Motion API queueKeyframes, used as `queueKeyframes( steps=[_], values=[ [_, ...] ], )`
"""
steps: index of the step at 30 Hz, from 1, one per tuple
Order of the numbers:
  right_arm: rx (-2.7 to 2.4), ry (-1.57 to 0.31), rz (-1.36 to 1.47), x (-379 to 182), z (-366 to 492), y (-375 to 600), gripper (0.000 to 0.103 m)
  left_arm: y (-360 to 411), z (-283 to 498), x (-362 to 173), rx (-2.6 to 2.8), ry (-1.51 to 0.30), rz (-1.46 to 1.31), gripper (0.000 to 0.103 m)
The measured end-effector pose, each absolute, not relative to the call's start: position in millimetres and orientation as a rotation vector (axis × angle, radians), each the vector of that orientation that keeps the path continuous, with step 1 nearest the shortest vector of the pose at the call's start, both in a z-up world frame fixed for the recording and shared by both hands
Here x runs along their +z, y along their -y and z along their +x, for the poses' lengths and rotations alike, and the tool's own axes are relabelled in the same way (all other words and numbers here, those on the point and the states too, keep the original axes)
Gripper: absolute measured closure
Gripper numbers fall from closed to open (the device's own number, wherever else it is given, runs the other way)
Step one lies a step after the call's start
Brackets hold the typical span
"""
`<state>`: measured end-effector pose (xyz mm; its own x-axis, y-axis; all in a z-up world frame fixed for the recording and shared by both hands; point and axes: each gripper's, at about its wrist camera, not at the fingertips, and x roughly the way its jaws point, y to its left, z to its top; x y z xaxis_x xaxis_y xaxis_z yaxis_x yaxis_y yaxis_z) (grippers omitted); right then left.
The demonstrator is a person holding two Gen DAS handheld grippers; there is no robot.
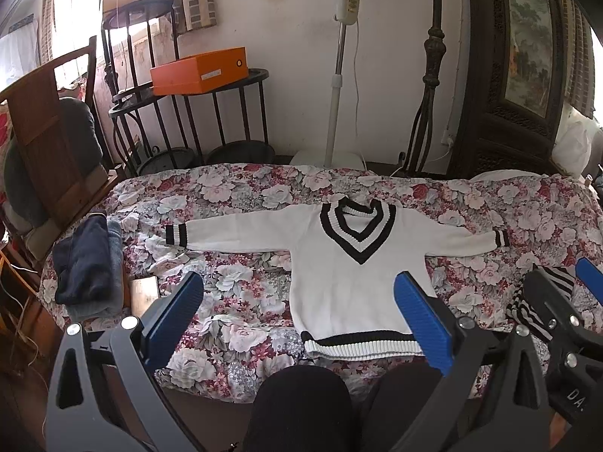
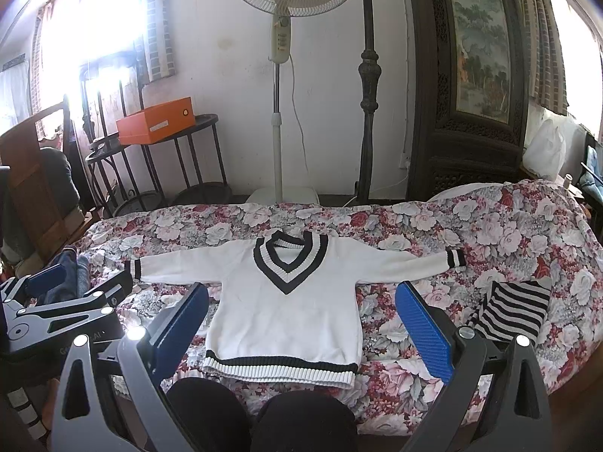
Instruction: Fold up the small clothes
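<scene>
A small white sweater (image 1: 339,263) with a black-and-white V-neck, cuffs and hem lies flat, face up, sleeves spread, on the floral bedspread (image 1: 233,286). It also shows in the right wrist view (image 2: 290,312). My left gripper (image 1: 297,309) is open and empty, held above the near edge, its right finger over the sweater's lower right. My right gripper (image 2: 301,324) is open and empty, its fingers either side of the sweater's body. Each gripper also shows in the other view: the right gripper (image 1: 565,286) and the left gripper (image 2: 79,282).
Folded dark blue clothes (image 1: 88,263) lie at the bed's left end. A black-and-white striped garment (image 2: 512,309) lies at the right. Behind the bed stand a fan (image 2: 279,86), a metal stand with an orange box (image 1: 199,69) and a dark carved cabinet (image 2: 475,75). My knees (image 2: 260,414) are at the near edge.
</scene>
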<state>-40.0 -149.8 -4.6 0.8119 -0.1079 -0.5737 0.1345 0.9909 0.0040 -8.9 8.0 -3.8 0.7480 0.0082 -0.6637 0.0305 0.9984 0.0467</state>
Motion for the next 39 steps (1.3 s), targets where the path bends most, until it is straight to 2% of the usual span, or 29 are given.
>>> queueKeyframes(
  steps=[39],
  values=[
    [-0.128,-0.619,0.051,-7.2,-39.1,150.3,0.003,-8.6,-8.8,-4.6,-0.013,-0.735,0.052,0.005]
  ],
)
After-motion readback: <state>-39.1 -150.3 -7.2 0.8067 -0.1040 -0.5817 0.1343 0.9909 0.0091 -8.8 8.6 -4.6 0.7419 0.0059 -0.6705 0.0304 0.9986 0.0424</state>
